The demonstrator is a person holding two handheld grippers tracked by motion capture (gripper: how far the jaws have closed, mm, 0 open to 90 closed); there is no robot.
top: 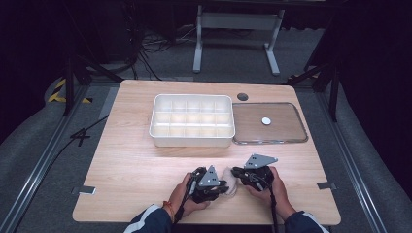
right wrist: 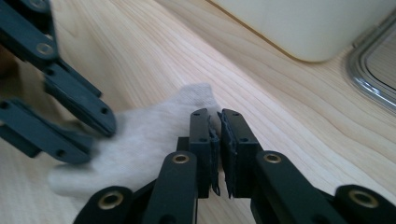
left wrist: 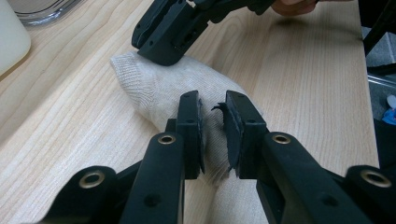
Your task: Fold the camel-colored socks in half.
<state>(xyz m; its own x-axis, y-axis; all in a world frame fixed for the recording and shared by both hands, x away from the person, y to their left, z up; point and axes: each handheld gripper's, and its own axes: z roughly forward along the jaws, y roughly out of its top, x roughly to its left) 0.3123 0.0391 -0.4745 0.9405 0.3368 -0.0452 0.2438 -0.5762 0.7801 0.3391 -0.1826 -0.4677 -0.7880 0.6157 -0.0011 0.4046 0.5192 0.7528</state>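
Pinching the beige sock (left wrist: 159, 88) with my left claw (left wrist: 213, 126), nearly closed on its fabric. Right claw (right wrist: 218, 135) clamps the other end. Sock lies on the worktop (top: 136, 160).

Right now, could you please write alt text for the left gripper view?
The left gripper pinches a fold of a beige knitted sock lying on the wooden table. Beyond it, the right gripper presses on the sock's far end.

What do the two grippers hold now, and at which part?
Both hold the sock. The left gripper pinches a fold of one end; the right gripper pinches the edge of the other end.
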